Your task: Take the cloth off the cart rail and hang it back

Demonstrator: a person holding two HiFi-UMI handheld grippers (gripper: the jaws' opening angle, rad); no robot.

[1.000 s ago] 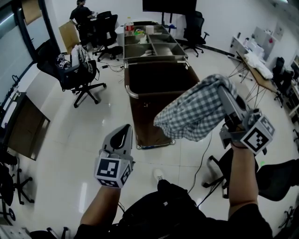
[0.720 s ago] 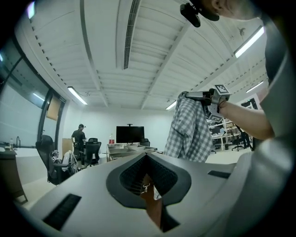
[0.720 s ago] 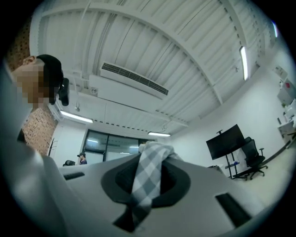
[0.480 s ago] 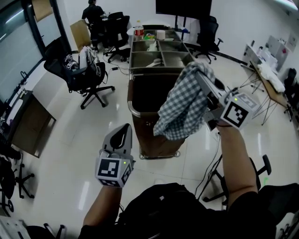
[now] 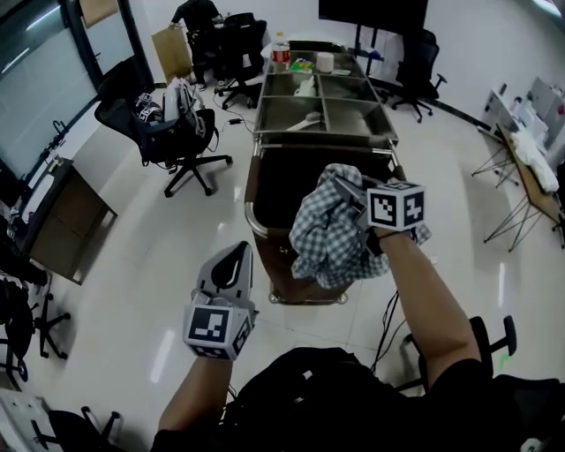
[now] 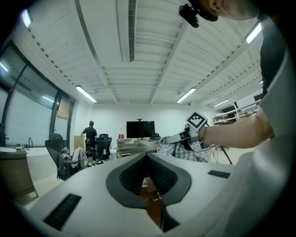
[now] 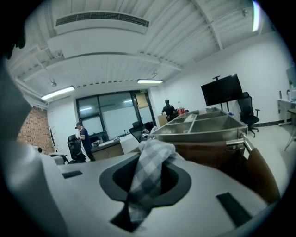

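Observation:
A grey-and-white checked cloth hangs bunched from my right gripper, over the near end of the brown cart and just right of its curved metal rail. The right gripper's jaws have just been opening a little. In the right gripper view the cloth still runs between them and stays pinched, with the cart rail ahead. My left gripper is shut and holds nothing, low and to the left of the cart. Its view shows the jaw tips together and the cloth beyond.
The steel compartment trays sit on the cart's far half. Black office chairs stand to the left, and another chair at lower right. A dark cabinet stands at far left. A person sits at the back.
My right gripper has come down and leftward with the cloth, from high at the right to just above the cart's near end. The left gripper has shifted slightly forward.

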